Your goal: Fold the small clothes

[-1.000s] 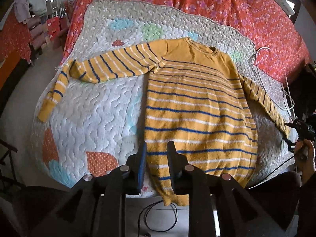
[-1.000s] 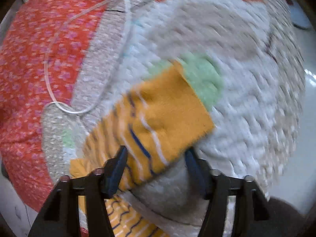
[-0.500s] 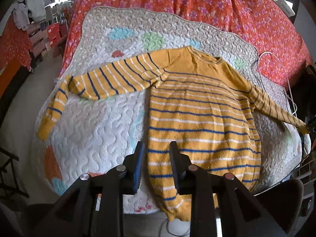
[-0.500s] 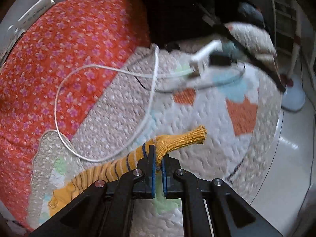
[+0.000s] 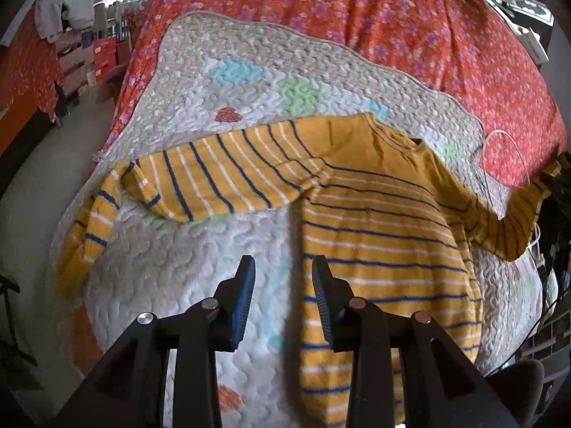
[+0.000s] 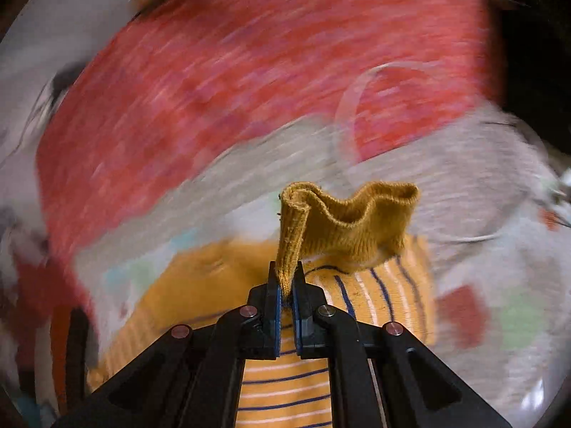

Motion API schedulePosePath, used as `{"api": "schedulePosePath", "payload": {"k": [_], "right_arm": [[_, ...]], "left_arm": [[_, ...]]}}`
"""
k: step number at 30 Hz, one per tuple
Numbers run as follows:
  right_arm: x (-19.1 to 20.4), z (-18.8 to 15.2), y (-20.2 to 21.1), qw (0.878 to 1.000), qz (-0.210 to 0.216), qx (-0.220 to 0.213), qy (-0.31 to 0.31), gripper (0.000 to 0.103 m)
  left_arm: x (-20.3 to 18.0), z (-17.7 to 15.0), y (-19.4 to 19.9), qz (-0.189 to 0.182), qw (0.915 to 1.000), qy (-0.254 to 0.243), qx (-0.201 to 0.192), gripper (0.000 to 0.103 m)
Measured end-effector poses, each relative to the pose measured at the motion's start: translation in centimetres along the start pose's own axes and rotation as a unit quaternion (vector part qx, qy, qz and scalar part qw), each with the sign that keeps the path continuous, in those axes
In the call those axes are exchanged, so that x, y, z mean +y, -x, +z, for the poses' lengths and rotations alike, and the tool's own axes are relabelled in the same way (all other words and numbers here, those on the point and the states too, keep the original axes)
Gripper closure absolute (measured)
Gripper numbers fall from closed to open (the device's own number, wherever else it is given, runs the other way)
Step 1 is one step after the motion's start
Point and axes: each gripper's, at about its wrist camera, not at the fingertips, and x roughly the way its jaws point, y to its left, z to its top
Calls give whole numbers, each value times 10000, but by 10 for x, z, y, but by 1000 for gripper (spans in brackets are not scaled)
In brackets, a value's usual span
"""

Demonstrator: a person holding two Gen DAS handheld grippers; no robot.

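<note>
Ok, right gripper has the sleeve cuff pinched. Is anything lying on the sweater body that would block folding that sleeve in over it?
Nothing visible. The right gripper is shut on the sleeve cuff, and the sweater body lies flat and bare on the quilt. The white cable lies off to the side, beyond the sleeve.

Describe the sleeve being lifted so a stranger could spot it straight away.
Start at the pale quilted blanket on the red flowered bedspread, where a yellow striped sweater lies flat. Unlike the other sleeve, which rests on the blanket, this sleeve hangs in the air, its plain cuff pinched in the right gripper.
</note>
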Motion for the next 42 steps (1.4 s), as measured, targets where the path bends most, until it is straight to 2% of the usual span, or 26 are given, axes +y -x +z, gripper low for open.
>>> {"api": "schedulePosePath", "payload": {"k": [5, 8, 11, 16, 20, 21, 22, 24, 27, 29, 31, 34, 37, 38, 40, 42], "right_arm": [[101, -44, -72, 9925, 381, 776, 862, 97], [147, -74, -116, 9842, 374, 1171, 1273, 97], [173, -95, -150, 9783, 253, 1397, 1511, 97], [196, -117, -185, 9704, 145, 1618, 1787, 97], [208, -127, -198, 9616, 211, 1859, 2005, 92], [209, -130, -200, 9601, 232, 1897, 2040, 90], [213, -134, -200, 9584, 270, 1923, 2092, 81], [216, -139, -198, 9554, 478, 2005, 2113, 64], [218, -143, -183, 9481, 1197, 2233, 1924, 63], [212, -140, -163, 9466, 1512, 2232, 1767, 63], [194, -133, -139, 9508, 1593, 2066, 1674, 62], [134, -115, -99, 9667, 1318, 1639, 1461, 51], [63, -96, -73, 9813, 702, 1260, 1272, 50], [34, -89, -68, 9863, 511, 1150, 1069, 50], [-11, -79, -63, 9922, 378, 1060, 537, 50], [-50, -72, -59, 9950, 357, 931, 18, 50]], "left_arm": [[26, -2, -15, -157, 9995, 261, -82, 70], [36, -6, -24, -235, 9992, 329, -10, 68], [47, -3, -28, -344, 9984, 459, 17, 68], [60, 2, -29, -456, 9968, 652, -19, 66], [66, 4, -36, -538, 9953, 804, 58, 65], [66, 4, -37, -537, 9952, 813, 63, 64], [66, 4, -37, -532, 9952, 816, 66, 64], [65, 4, -39, -537, 9949, 848, 84, 59], [66, 4, -42, -624, 9934, 952, 132, 58], [66, 4, -42, -668, 9925, 1014, 135, 58], [61, 4, -36, -668, 9929, 986, 73, 58], [47, 10, -22, -830, 9929, 846, -28, 58], [25, 29, -26, -944, 9926, 763, 56, 56], [9, 42, -34, -897, 9938, 643, 161, 56], [-20, 64, -47, -707, 9967, 341, 186, 55], [-49, 86, -80, -446, 9984, -7, 345, 53]]}}
